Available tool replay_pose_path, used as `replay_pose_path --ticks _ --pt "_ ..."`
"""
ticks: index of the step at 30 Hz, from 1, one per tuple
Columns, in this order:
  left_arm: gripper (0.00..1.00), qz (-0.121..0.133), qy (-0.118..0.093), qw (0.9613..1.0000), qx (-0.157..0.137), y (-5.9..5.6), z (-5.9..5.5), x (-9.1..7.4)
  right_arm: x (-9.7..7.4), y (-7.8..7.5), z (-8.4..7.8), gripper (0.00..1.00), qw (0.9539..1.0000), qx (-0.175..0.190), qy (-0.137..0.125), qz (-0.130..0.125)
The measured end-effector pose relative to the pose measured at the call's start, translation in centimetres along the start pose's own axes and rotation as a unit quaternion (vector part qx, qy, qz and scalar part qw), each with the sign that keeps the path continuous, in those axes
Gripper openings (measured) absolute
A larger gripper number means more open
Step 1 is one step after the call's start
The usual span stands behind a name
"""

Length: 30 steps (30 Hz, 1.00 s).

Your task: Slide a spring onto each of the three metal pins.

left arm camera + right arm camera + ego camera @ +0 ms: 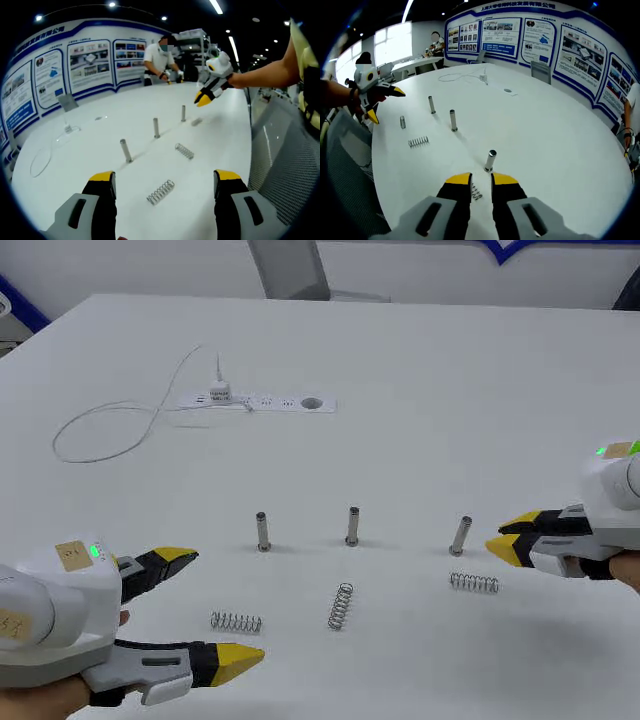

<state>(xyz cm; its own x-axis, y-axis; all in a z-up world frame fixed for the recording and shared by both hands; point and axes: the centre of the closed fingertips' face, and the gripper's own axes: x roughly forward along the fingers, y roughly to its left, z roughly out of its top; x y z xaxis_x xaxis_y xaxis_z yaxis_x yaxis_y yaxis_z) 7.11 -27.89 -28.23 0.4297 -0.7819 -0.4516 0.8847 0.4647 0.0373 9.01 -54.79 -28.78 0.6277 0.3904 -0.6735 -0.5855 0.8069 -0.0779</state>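
Three metal pins [352, 526] upright in a row on white table [450, 390], three springs [341, 606] lying just before them, left gripper [230, 604] wide apart, empty, right gripper [508, 537] narrowly parted, empty, beside rightmost pin [460, 536]

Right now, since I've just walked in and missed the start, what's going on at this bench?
A person holds a gripper in each hand over a white table. Three metal pins stand upright in a row, all bare, and three springs lie loose in front of them. The left gripper is wide open near the left spring. The right gripper, jaws slightly apart, is beside the right pin. Nothing is gripped.
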Motion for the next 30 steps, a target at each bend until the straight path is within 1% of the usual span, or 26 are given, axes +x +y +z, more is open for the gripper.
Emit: replay_pose_path --ticks 2,3,4,7,10,16,18,19,20,22,25,27,30 --pt "0.82 0.001 0.000 1.0000 -0.001 0.0 0.0 0.0 0.2 0.3 -0.3 0.16 0.9998 -0.014 0.013 0.010" --pt "0.82 0.002 0.000 1.0000 0.000 0.1 0.0 -0.1 0.4 0.6 -0.5 0.16 0.9994 -0.018 0.022 0.021" --pt "0.82 0.002 -0.001 1.0000 0.000 0.1 0.0 -0.1 0.5 0.7 -0.6 0.16 0.9991 -0.021 0.025 0.026" --pt "0.82 0.003 0.000 1.0000 0.000 0.1 0.0 -0.2 1.0 1.2 -0.9 0.16 0.9970 -0.045 0.042 0.046" --pt "0.82 0.004 0.002 1.0000 -0.001 0.1 -0.1 -0.2 1.5 2.0 -1.2 0.16 0.9939 -0.064 0.054 0.071" --pt "0.82 0.003 0.004 1.0000 -0.002 0.1 -0.2 -0.1 2.5 2.8 -1.4 0.16 0.9875 -0.099 0.074 0.098" --pt "0.82 0.003 0.005 1.0000 -0.001 0.0 -0.2 0.0 2.9 2.9 -1.6 0.16 0.9839 -0.115 0.082 0.110" --pt "0.82 0.002 0.005 1.0000 -0.002 0.0 -0.2 0.0 3.0 3.0 -1.6 0.16 0.9833 -0.116 0.085 0.111" --pt "0.82 0.003 0.006 1.0000 -0.002 0.0 -0.2 0.0 3.2 3.1 -1.7 0.16 0.9813 -0.124 0.089 0.118" --pt "0.82 0.003 0.006 1.0000 -0.002 0.0 -0.3 0.0 3.5 3.1 -1.8 0.16 0.9798 -0.131 0.093 0.119" --pt "0.81 0.004 0.007 1.0000 -0.003 0.0 -0.3 0.0 3.9 3.2 -2.1 0.15 0.9752 -0.145 0.106 0.129" --pt "0.81 0.005 0.008 1.0000 -0.004 0.1 -0.4 -0.1 4.1 3.1 -2.2 0.15 0.9734 -0.151 0.112 0.131" --pt "0.81 0.005 0.009 0.9999 -0.005 0.2 -0.5 -0.1 4.5 3.2 -2.5 0.14 0.9695 -0.160 0.125 0.137"
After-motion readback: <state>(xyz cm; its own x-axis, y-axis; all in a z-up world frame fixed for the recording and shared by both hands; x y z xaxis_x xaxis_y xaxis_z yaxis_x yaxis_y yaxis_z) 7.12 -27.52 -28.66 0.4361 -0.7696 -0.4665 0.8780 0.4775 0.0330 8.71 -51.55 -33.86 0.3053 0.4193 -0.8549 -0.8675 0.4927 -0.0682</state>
